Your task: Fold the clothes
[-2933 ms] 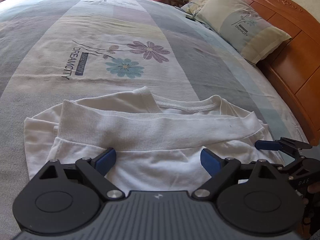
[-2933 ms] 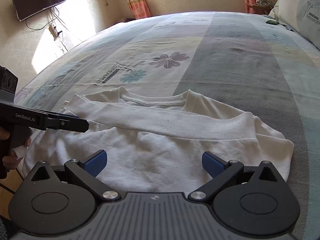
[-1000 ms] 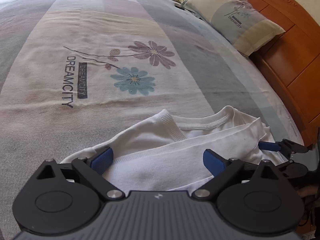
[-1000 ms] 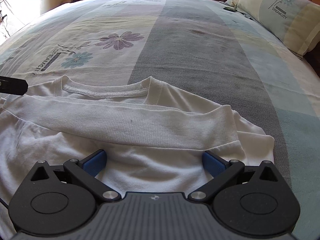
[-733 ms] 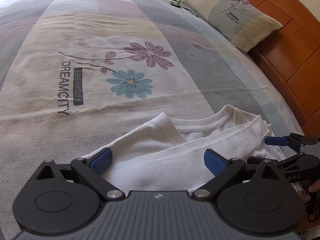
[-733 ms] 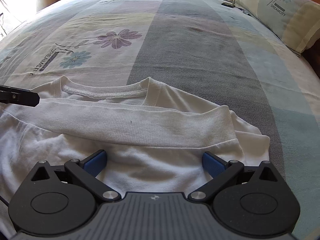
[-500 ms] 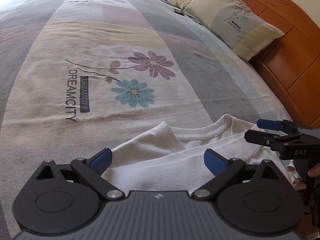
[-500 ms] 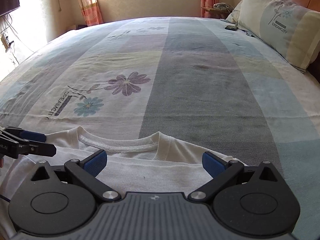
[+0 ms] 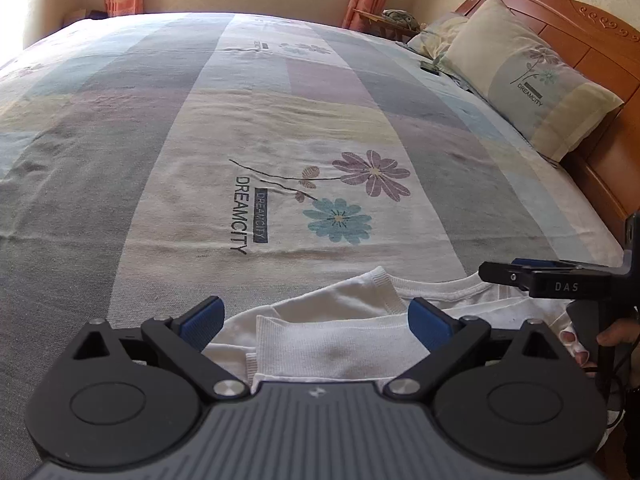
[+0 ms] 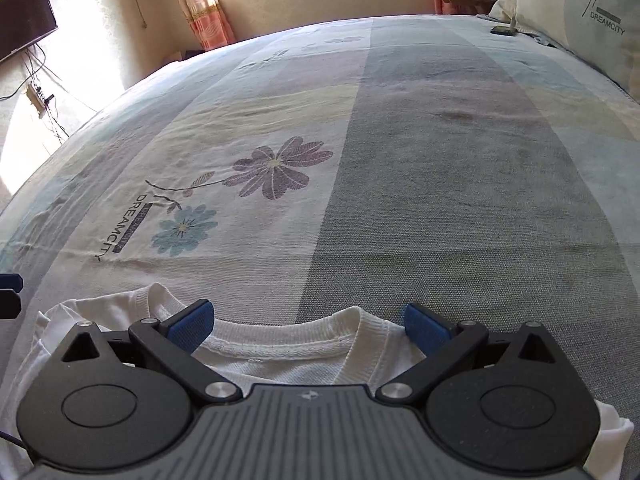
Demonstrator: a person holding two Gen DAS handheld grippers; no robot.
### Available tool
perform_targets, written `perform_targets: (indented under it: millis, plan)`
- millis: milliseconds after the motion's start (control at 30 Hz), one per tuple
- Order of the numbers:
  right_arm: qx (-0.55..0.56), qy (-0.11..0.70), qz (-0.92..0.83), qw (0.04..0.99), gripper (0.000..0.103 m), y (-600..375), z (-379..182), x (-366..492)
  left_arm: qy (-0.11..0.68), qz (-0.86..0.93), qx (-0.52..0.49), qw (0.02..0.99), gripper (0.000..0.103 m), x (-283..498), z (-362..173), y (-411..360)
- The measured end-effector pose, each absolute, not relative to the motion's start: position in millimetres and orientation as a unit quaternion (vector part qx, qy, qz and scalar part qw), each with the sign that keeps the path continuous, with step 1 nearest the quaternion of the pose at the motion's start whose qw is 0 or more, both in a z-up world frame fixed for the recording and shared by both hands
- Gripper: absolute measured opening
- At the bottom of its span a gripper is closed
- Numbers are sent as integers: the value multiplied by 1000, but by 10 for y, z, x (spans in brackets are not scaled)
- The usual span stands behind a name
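The bed [image 9: 120, 160] wears a striped sheet [image 10: 460, 200] printed with flowers. At its near edge lies a white shirt [image 9: 340, 340], folded, collar up — at the head edge a pillow [image 9: 532, 92] leans on the headboard, with a small dark object [image 10: 503, 30] just beside it.

One shirt [image 9: 340, 336], two grippers [image 9: 316, 322] [image 10: 306, 326], two pillows [image 9: 532, 92] [image 9: 434, 38], one phone [image 10: 503, 30], one television [image 10: 20, 20].

You pulled both grippers back from the white shirt [image 9: 340, 340]. Your right gripper [image 10: 306, 326] rose, spread wide, above its collar.
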State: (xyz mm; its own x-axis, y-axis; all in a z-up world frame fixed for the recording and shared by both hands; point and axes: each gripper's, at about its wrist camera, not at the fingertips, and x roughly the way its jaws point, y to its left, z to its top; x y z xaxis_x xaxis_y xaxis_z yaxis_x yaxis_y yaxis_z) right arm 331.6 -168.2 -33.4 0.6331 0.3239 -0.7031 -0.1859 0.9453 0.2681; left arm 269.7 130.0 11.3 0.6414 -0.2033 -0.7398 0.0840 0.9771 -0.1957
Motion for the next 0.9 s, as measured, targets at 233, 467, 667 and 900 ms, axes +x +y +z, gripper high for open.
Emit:
perform_targets:
  millis: [233,467,667,900]
  plan:
    - [79,386,187,900,103,-1984,-85,2741,421,-40,-110,899,98,2257,49,927]
    - [81,413,222,880,103,-2140,-422,2563,443,46,-196,874,96,2044,-333,1078]
    - [57,401,254,878,103,-2206,-437,2453,408,47,-173,895,98,1875,30,882]
    - [41,400,281,872,103,-2238,-454,2456,455,117,-183,863,93,1924,-345,855]
